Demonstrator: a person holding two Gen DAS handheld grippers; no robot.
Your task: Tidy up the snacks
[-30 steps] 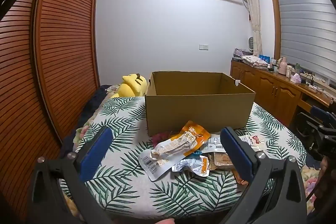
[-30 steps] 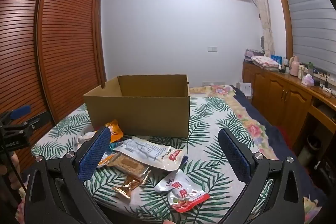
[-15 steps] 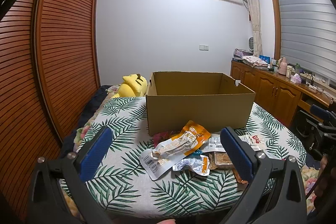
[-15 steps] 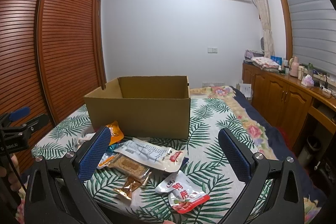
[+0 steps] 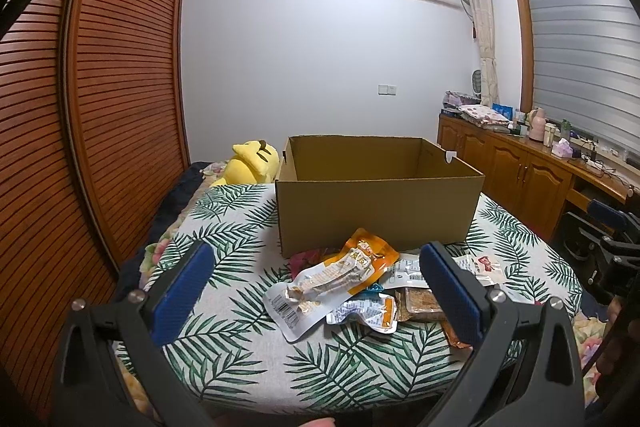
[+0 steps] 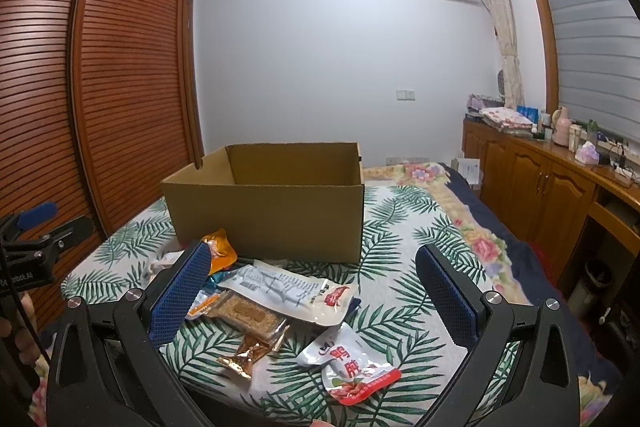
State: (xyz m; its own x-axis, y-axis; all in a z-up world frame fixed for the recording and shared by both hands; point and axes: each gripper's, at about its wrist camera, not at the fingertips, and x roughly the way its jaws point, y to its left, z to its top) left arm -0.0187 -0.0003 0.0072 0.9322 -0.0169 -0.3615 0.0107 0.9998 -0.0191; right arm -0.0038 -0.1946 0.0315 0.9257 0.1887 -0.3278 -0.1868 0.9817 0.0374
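Observation:
An open brown cardboard box [image 5: 376, 211] stands on a bed with a palm-leaf cover [image 5: 224, 291]; it also shows in the right wrist view [image 6: 272, 215]. A pile of snack packets lies in front of it: an orange packet [image 5: 370, 245], a white meat-snack packet [image 5: 320, 291], a large white packet [image 6: 288, 293], a brown biscuit bar [image 6: 246, 315], a gold wrapper [image 6: 244, 357] and a red-and-white packet [image 6: 352, 367]. My left gripper [image 5: 316, 293] is open and empty, short of the pile. My right gripper [image 6: 314, 301] is open and empty above the pile's near side.
A yellow plush toy [image 5: 252, 163] lies behind the box at the left. A slatted wooden wardrobe [image 5: 80, 107] runs along the left. A wooden sideboard [image 6: 552, 187] with bottles and cloth stands at the right. The floral blanket [image 6: 460, 223] covers the bed's right side.
Both grippers have drifted very slightly; the views are nearly unchanged. Both stay open and empty.

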